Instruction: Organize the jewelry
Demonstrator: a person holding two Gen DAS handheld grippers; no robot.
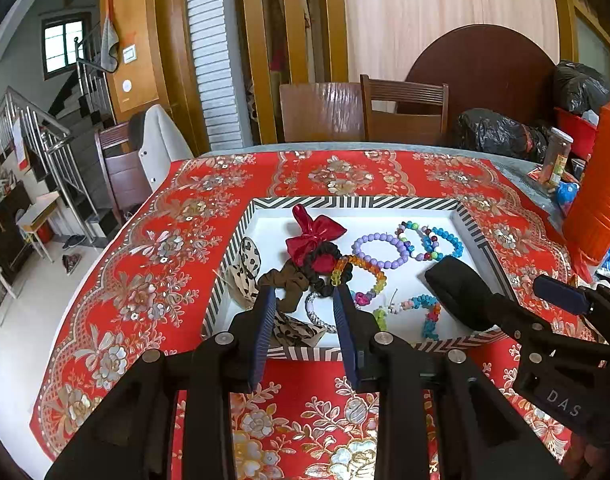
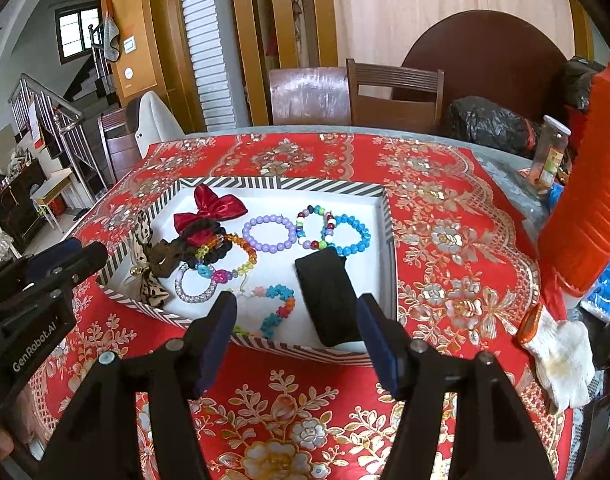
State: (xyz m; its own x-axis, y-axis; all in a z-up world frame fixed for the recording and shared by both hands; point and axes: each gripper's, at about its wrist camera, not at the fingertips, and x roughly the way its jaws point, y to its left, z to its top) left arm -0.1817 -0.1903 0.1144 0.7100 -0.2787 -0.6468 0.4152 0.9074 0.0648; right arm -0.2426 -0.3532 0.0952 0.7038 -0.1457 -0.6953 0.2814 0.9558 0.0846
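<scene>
On the left gripper (image 2: 61,258), seen from the right wrist view, white lettering reads "GenRobot.AI"; on the right gripper (image 1: 505,280), seen from the left wrist view, the letters "DAS" can be read, with anything past them out of sight. Both hang over the near edge of the counter (image 1: 153,248), which is covered in a red floral cloth, and a striped tray (image 1: 241,236) with a white floor sits in the middle of it. Going left to right in the tray: a leopard-print scrunchie (image 1: 241,268) lies against the left wall, then a brown scrunchie (image 1: 289,280), a red bow (image 1: 311,234) on a black scrunchie, a clear white bracelet (image 2: 195,288), an orange and yellow bead bracelet (image 1: 365,270), a purple bead bracelet (image 1: 379,250), a mixed-colour bead bracelet (image 1: 415,240) and a blue bead bracelet (image 1: 445,244) touching it, near the far right corner. A turquoise flower-bead bracelet (image 2: 279,308) lies by the near wall. The left jaws stand narrowly apart with nothing gripped; the brown scrunchie and the clear bracelet lie just beyond their tips. The right jaws stand wide with nothing gripped, with a black pouch (image 2: 327,296) lying on the tray floor beyond the gap between them. A white glove (image 2: 561,356) lies near the counter's right edge.
</scene>
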